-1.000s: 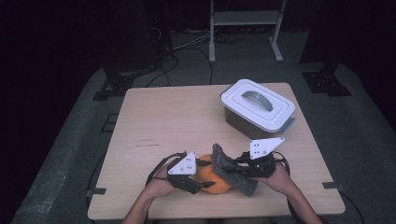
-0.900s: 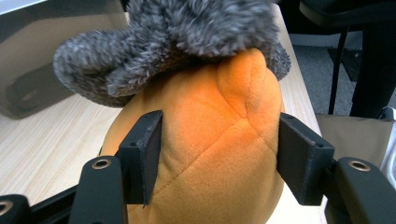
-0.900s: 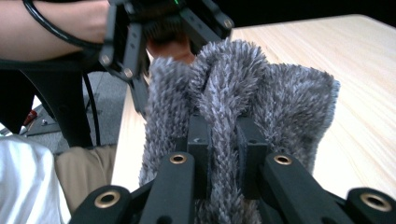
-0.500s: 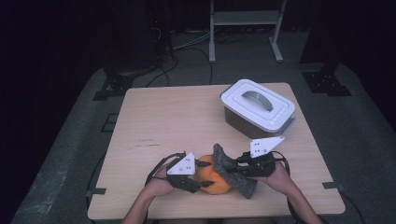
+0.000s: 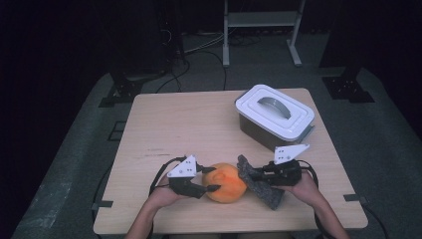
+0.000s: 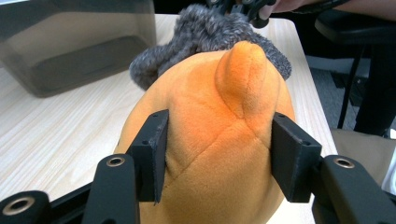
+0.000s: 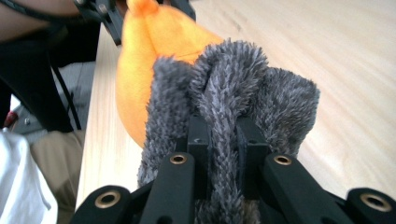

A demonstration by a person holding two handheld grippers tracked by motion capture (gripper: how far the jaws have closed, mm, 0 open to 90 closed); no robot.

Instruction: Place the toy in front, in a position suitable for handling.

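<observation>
High view: left gripper point(image 5: 213, 179) fingers just closed onto orange plush point(image 5: 226, 182); right gripper point(image 5: 250, 174) pinches grey cloth point(image 5: 261, 188), lying diagonally.

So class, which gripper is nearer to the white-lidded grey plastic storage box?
Right. The right gripper, clamped on the grey fuzzy cloth, sits just below the box. The left gripper, jaws around the orange plush toy, lies farther left.
</observation>
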